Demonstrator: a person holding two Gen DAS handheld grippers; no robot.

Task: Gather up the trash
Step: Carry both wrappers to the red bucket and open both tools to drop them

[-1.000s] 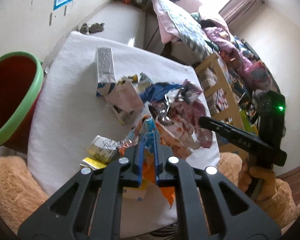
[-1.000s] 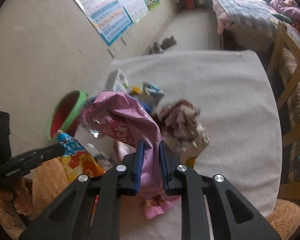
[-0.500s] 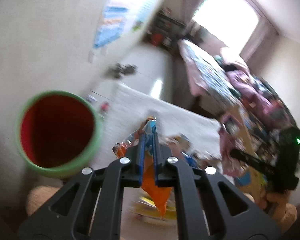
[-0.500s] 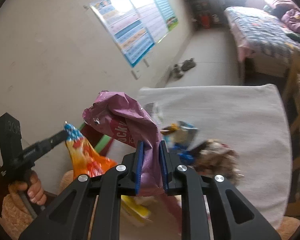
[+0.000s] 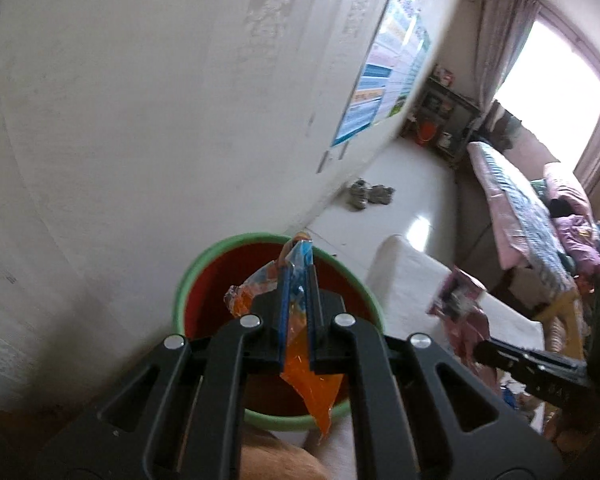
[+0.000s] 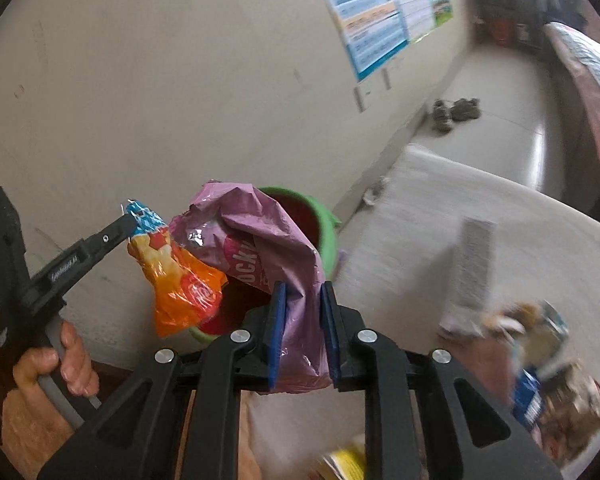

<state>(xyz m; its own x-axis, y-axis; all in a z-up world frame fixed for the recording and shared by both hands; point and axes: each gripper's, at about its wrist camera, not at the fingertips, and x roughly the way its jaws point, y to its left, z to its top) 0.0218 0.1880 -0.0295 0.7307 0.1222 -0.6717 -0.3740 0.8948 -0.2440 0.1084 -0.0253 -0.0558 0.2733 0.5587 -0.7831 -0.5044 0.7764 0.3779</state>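
Over the bin, a red tub with a green rim standing on the floor against the pale wall, the left gripper is clamped tight on an orange wrapper with a blue top; the foil sticks out past the fingertips and hangs below the jaws, right above the bin's mouth. From the right wrist view the same wrapper dangles from the left gripper, whose handle a hand grips at the lower left. Just beside it, the right gripper has a crumpled purple bag between its blue pads; its jaws have just been opening a little, and the bag fills the gap between them, bunched against both pads, so it looks held, if loosely. The bag's top rises in front of the bin, of which only part of the rim and red inside show behind it. From the left wrist view the bag is a blur at the right, above the right gripper's dark finger. To the right lies a white cloth with more litter on it: a grey carton and a blurred heap of wrappers near the lower right edge. Farther back a poster hangs on the wall, a pair of shoes sits on the floor by the skirting, and a bed stands at the far side.
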